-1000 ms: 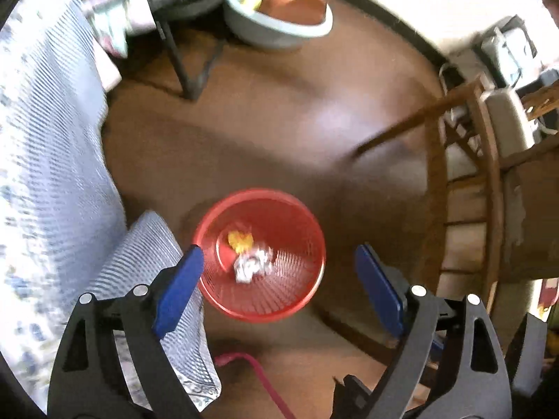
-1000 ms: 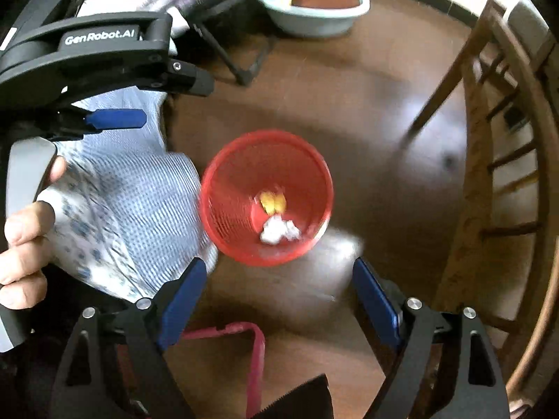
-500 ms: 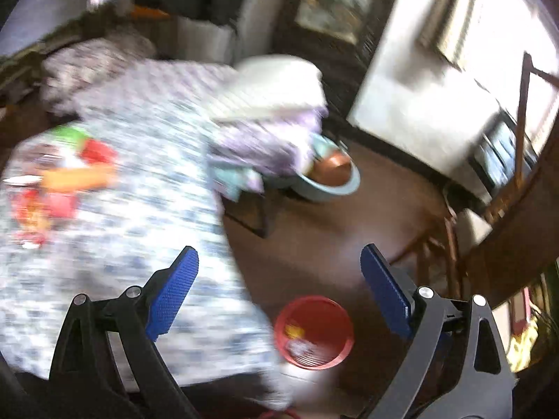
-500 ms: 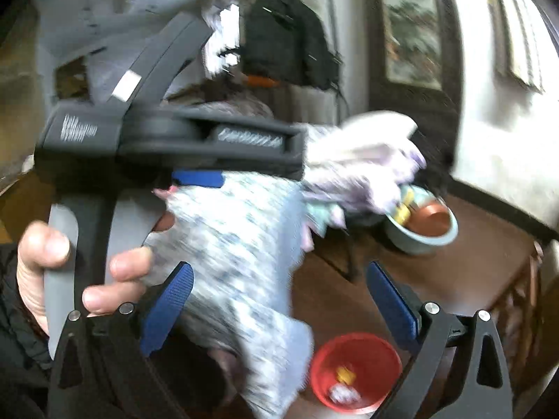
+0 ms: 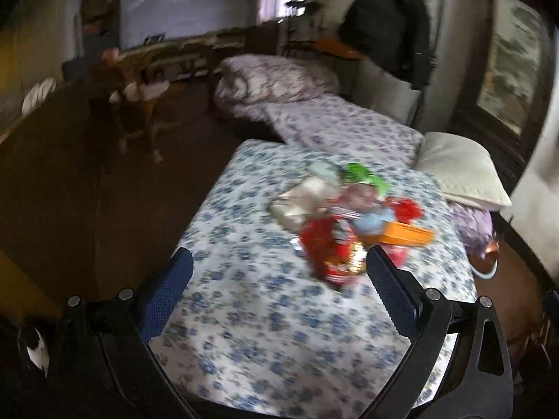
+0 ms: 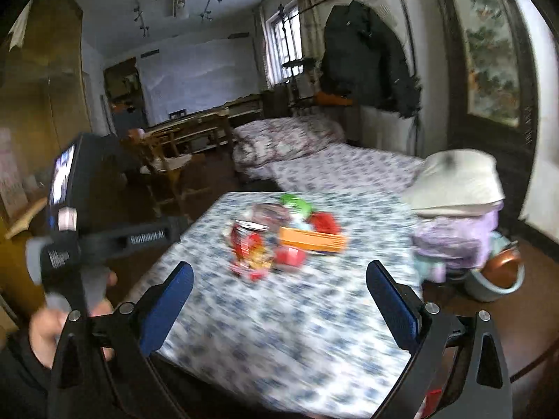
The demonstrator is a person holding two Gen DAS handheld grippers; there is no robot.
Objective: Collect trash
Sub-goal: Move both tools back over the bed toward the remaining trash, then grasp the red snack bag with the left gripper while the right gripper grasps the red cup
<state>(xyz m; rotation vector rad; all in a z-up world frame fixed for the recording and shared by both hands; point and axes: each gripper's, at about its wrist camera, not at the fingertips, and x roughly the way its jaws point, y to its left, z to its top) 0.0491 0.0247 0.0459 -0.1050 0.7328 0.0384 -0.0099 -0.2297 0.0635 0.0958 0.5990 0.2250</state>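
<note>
- A surface under a blue-flowered cloth fills the middle of both wrist views; a pile of trash lies on it, toward two o'clock from its centre in the left view.
- The orange flat box, at the pile's three o'clock edge, looks stiff and light; its long edges probably offer the firmest hold.
- The red crinkled wrapper, at six o'clock in the pile, looks thin, light and slippery; pinching a bunched fold should hold it.
- The left claw and the right claw each have their jaws spread wide, having just been opening, with nothing between them.
- Motion blur smears the pile, so the green, silver and pale blue scraps cannot be identified.
- No bin shows in either view.
</note>
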